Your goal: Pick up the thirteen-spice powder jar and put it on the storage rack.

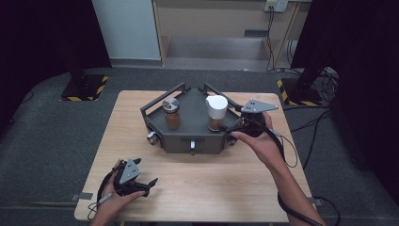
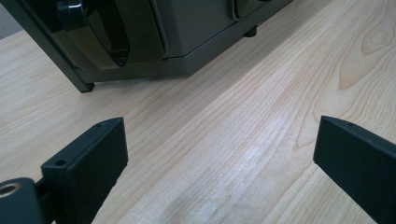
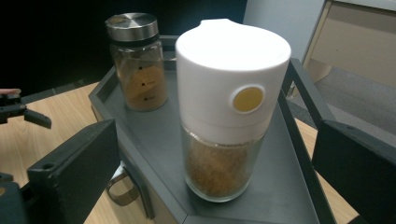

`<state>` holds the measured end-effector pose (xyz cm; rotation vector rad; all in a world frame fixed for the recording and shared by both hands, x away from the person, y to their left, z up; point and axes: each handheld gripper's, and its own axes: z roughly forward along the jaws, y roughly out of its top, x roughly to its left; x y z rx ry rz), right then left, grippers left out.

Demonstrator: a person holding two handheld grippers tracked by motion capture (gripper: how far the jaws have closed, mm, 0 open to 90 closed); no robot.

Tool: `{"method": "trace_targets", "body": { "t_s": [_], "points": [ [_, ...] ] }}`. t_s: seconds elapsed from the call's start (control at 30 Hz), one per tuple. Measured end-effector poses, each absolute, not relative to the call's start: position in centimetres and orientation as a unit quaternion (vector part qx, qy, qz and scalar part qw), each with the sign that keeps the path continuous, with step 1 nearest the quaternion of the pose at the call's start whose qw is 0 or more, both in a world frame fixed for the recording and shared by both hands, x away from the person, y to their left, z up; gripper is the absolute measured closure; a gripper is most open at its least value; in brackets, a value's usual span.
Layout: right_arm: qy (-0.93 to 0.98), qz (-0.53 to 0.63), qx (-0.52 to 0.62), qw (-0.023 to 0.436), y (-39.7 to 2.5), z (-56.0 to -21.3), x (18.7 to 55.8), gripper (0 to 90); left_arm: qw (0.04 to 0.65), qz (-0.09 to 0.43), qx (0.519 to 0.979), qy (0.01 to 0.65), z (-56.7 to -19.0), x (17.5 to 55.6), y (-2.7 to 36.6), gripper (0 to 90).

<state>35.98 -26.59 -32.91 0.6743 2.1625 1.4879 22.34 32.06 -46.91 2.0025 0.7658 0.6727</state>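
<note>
White-capped glass jar (image 3: pixel 226 126): upright on the dark tray's (image 1: pixel 190 117) right side, brown granules filling the lower part, round yellow button on the cap, facing the camera.

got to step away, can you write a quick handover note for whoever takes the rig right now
Right gripper: open, jaws on either side of the white-capped jar but not yet closed on it.
Left gripper: open, holding nothing, low over the wooden table near its front left.
Things: the white-capped jar and the steel-lidded jar both stand upright on the dark grey stand, each holding brown powder.
Done: approach to the white-capped jar.
Left: probably close on it and lift it off; nothing has been picked up yet.
</note>
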Motion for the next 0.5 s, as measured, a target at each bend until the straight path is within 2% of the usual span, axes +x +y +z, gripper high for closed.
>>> {"method": "trace_targets", "body": {
  "t_s": [0.5],
  "points": [
    [0.774,0.546,0.233,0.219,-28.3,-33.2,33.4,1.6,0.429,0.271,0.805,0.307,-46.9,22.3,31.9,2.4]
  ]
}}
